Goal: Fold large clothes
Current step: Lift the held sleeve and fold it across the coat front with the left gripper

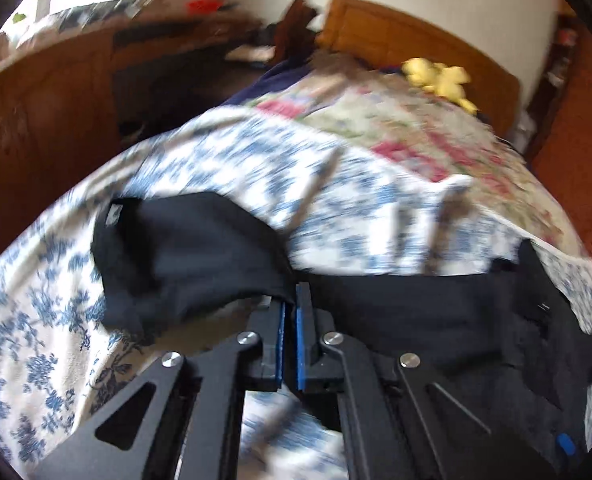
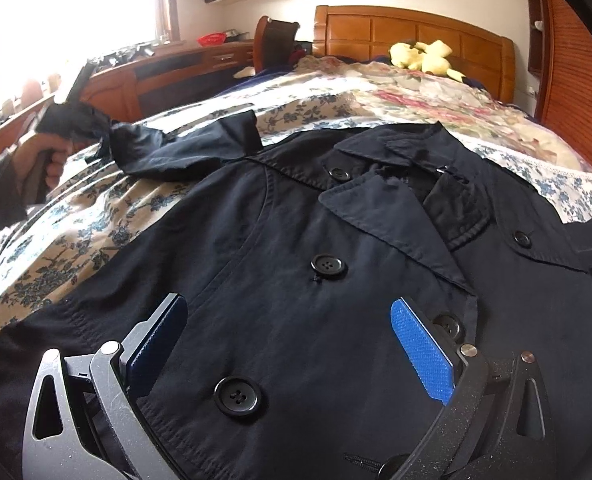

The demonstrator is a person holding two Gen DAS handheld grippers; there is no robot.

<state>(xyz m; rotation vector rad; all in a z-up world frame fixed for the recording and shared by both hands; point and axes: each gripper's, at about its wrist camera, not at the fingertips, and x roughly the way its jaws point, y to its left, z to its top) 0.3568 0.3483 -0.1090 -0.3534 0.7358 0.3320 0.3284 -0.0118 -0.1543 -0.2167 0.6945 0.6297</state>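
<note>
1. The dark coat (image 2: 296, 240) is lying front-up on the bed (image 2: 108, 232), buttoned, with its collar and lapels pointing toward the headboard (image 2: 411, 36); its body is spreading flat across the blue-floral bedspread.
2. One sleeve (image 2: 184, 148) is stretching out to the side, and the left gripper (image 1: 291, 300) is pinching its end, with the blue pads pressed nearly together on the black fabric; in the right wrist view the person's left hand (image 2: 44, 164) is holding that gripper up by the sleeve end. The left wrist view is blurred, so finer detail of the grip is unclear.
3. The right gripper (image 2: 288, 312) is hovering over the coat's chest with its jaws standing wide apart, holding nothing; whether it is touching the cloth cannot be told.
4. Judging by this, folding is only starting: the sleeve is probably about to be brought over the body, while the other sleeve, the sides and the lengthwise folds are all remaining.
5. Farther off, a yellow plush toy (image 2: 423, 56) is sitting by the headboard.
</note>
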